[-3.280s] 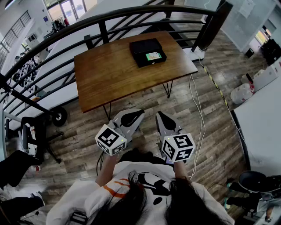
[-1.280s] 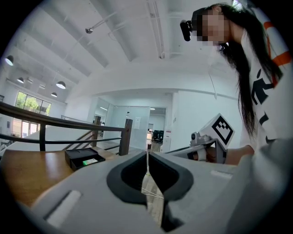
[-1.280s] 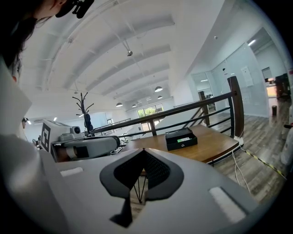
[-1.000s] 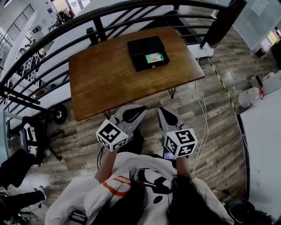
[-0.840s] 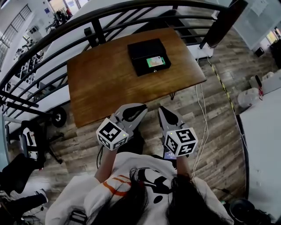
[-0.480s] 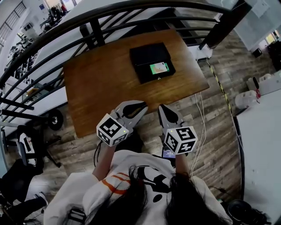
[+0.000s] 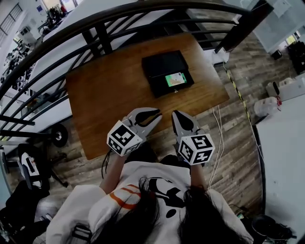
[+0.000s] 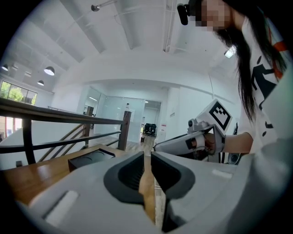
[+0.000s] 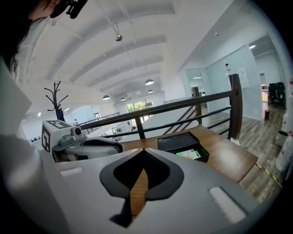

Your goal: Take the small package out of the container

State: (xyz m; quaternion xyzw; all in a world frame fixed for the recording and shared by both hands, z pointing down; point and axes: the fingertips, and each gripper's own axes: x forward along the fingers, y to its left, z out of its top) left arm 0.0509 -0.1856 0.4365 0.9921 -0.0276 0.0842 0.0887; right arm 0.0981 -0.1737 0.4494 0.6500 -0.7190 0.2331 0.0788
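Note:
A black open container [image 7: 164, 69] sits at the far right of a wooden table [image 7: 109, 90]. The small green-and-white package [image 7: 175, 79] lies flat in the container's near half. My left gripper [image 7: 156, 114] and right gripper [image 7: 175, 114] hang side by side over the table's near edge, well short of the container. Both are shut with nothing held. In the right gripper view the container [image 9: 181, 142] and package [image 9: 188, 154] lie ahead, beyond my right gripper [image 9: 143, 151]. In the left gripper view the container [image 8: 87, 161] shows left of my left gripper [image 8: 147, 154].
A black metal railing [image 7: 119, 14] curves behind the table's far side. A white table [image 7: 286, 138] stands to the right, with cables [image 7: 217, 128] on the wood floor between. An office chair [image 7: 28, 167] is on the left.
The person has stepped towards the table. Both grippers have gone from over the floor to over the table's near edge, closer to the container. Both stay shut.

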